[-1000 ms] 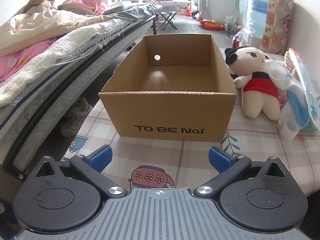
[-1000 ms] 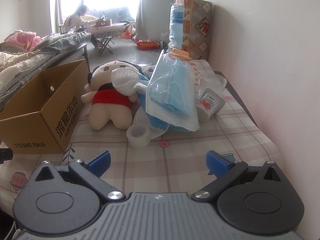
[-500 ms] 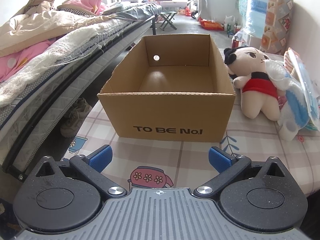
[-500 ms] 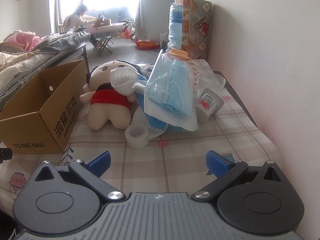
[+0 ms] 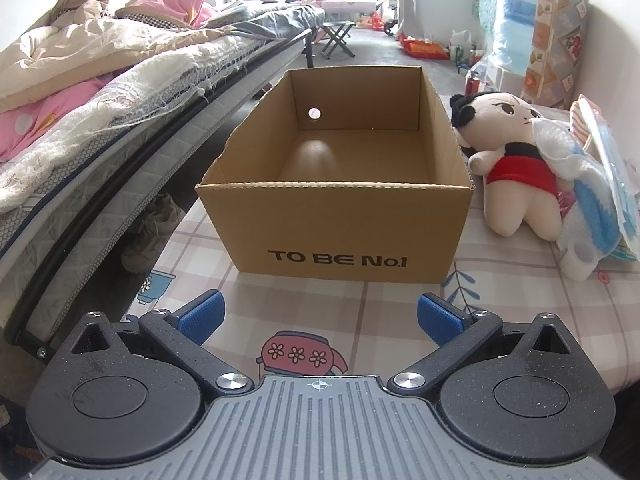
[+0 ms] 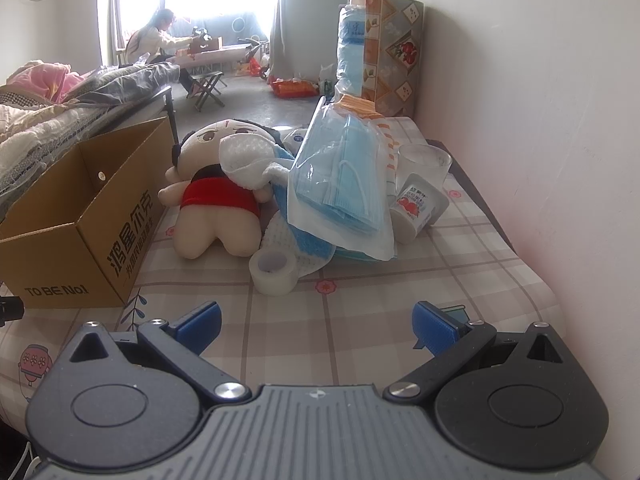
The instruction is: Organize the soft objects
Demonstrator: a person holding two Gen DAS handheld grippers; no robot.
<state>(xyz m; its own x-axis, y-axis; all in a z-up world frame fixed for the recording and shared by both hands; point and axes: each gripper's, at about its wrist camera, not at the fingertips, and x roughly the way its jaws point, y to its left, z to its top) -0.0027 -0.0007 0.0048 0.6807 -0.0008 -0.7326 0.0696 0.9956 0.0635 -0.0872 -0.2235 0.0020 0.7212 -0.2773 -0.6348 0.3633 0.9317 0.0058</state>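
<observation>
An empty open cardboard box (image 5: 336,232) marked "TO BE No.1" stands on the checked tablecloth; it also shows at the left of the right wrist view (image 6: 76,236). A plush doll (image 5: 516,168) in a red top lies right of the box, also seen in the right wrist view (image 6: 218,204). A white-and-blue towel (image 6: 256,160) and a bag of blue face masks (image 6: 340,188) lean on it. A white tape roll (image 6: 274,266) lies in front. My left gripper (image 5: 319,316) is open before the box. My right gripper (image 6: 316,322) is open, short of the tape roll.
A small yoghurt cup (image 6: 416,204) and a clear plastic cup (image 6: 424,160) sit by the wall on the right. A bed (image 5: 80,120) with piled bedding runs along the left. Shoes (image 5: 152,224) lie under it. A person (image 6: 152,40) sits far back.
The right wrist view has drawn slightly closer to the pile of items. The left gripper has hardly moved. Both grippers stay open.
</observation>
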